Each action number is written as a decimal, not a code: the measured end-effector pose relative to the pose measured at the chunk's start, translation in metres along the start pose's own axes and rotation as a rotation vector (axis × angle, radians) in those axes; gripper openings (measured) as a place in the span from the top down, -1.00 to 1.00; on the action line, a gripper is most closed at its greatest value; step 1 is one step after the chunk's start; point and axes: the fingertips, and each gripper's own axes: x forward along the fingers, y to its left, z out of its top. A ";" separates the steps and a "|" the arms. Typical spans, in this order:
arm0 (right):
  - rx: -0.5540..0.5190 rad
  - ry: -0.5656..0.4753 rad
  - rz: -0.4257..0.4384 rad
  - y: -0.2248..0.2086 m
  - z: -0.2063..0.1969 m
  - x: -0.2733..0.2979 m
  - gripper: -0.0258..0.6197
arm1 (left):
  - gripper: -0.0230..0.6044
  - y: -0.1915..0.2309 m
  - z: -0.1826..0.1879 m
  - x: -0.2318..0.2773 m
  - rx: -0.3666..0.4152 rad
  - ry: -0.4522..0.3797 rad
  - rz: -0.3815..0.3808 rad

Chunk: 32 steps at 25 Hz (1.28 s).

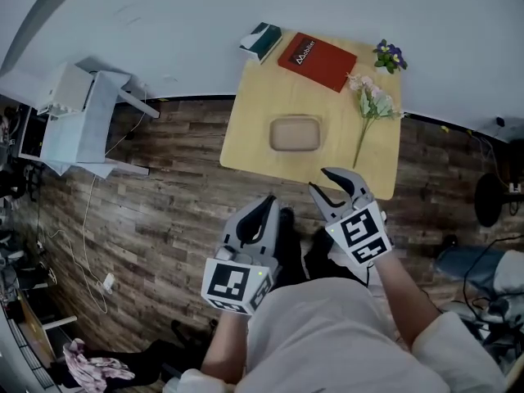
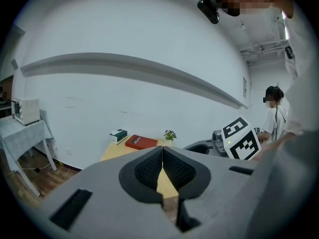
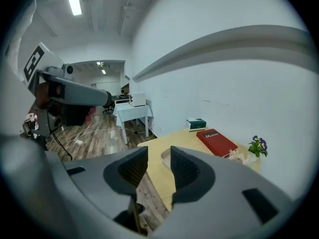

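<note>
Beige tray lies mid-way on the wooden counter in the head view; the right gripper hovers at the counter's near edge, and the left gripper is farther back. In the left gripper view its fingers meet, empty. In the right gripper view the fingers stand slightly parted, holding nothing, with the tray beyond the gap.

Table: pale wood, smooth, matt | tray: beige, matt, plastic-looking | book: red cover, slight sheen | floor: dark, grained wood planks | left gripper, right gripper: grey matt plastic; pads: black, finely ribbed.
</note>
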 end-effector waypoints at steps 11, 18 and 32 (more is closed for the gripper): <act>-0.069 0.150 -0.069 -0.002 -0.036 0.063 0.43 | 0.91 0.041 0.000 0.019 0.016 0.020 -0.093; -0.130 0.241 -0.126 -0.005 -0.051 0.097 0.43 | 0.91 0.070 0.006 0.037 0.025 0.033 -0.157; -0.255 0.371 -0.191 -0.016 -0.086 0.151 0.43 | 0.91 0.106 0.001 0.070 0.038 0.077 -0.260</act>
